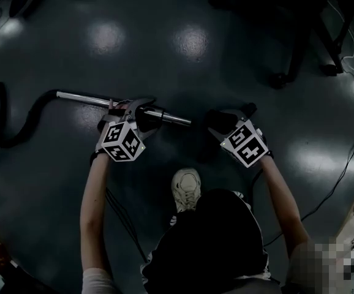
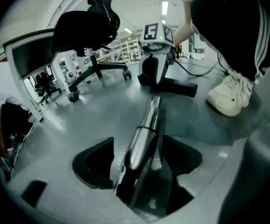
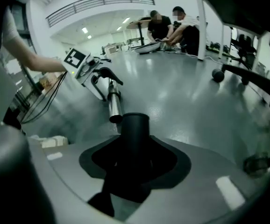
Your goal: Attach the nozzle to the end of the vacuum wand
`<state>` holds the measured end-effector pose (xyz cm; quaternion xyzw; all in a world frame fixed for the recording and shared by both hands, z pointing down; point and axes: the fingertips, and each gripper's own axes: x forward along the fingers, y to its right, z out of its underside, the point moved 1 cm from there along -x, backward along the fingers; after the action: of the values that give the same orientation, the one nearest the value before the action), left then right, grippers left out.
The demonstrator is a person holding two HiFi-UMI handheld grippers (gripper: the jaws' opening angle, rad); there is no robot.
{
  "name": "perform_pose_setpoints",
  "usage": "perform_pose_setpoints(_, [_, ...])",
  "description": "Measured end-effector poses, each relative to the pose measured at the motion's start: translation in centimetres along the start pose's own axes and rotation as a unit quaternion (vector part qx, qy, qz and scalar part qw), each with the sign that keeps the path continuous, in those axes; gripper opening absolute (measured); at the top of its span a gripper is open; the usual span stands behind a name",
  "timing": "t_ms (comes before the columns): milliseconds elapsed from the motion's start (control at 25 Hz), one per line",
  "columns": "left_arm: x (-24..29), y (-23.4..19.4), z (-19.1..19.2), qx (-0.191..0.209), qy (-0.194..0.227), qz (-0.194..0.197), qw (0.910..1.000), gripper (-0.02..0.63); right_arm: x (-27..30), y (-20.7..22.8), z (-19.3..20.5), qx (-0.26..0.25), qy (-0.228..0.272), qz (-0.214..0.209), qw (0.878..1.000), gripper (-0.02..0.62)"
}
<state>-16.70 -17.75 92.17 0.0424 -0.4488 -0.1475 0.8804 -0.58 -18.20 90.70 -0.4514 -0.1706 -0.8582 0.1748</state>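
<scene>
A shiny metal vacuum wand (image 1: 82, 97) lies on the dark floor, its free end (image 1: 180, 120) pointing right. My left gripper (image 1: 141, 112) is down over it. In the left gripper view the wand (image 2: 146, 125) runs between the jaws of the left gripper (image 2: 137, 155), with a gap at the left pad. The black nozzle (image 2: 179, 87) lies just past the wand's end. My right gripper (image 1: 226, 120) is over it. In the right gripper view the nozzle's round neck (image 3: 135, 129) stands between the wide jaws of the right gripper (image 3: 135, 160), facing the wand's end (image 3: 114, 106).
A black hose (image 1: 24, 124) curves from the wand's left end. The person's white shoe (image 1: 186, 188) stands just behind the grippers. An office chair (image 2: 90, 31) is beyond the wand, cables (image 1: 342, 176) trail at right, and people (image 3: 170, 29) work at a far table.
</scene>
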Motion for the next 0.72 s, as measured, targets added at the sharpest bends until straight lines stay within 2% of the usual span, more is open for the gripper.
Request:
perform_pose_setpoints(40, [0.6,0.1,0.7,0.038,-0.023,-0.004,0.9990,0.312,0.4,-0.2,-0.1,-0.028,-0.002,0.003,1.000,0.197])
perform_pose_setpoints(80, [1.1,0.1,1.1,0.074,-0.042,-0.008,0.9964,0.243,0.7,-0.4,-0.3,-0.054,0.000,0.007,0.999,0.199])
perform_pose_setpoints(160, [1.6,-0.1,1.4,0.112,-0.053,-0.011,0.9922,0.225,0.8,-0.8,-0.6,-0.088,0.012,0.007,0.996,0.196])
perform_pose_setpoints(360, [1.0,0.3,1.2,0.100,-0.050,-0.004,0.9937,0.219,1.4,-2.2,-0.7,-0.114,-0.001,-0.021,0.993,0.193])
perform_pose_setpoints(560, [-1.2,-0.6,-1.7,0.091,-0.007,-0.019,0.9956,0.215,1.9,-3.3,-1.6,-0.150,-0.015,-0.033,0.988,0.189])
perform_pose_setpoints(720, [-1.5,-0.7,-2.6,0.087,0.002,-0.024,0.9960,0.211,2.0,-3.5,-1.6,-0.150,-0.013,-0.037,0.988,0.189])
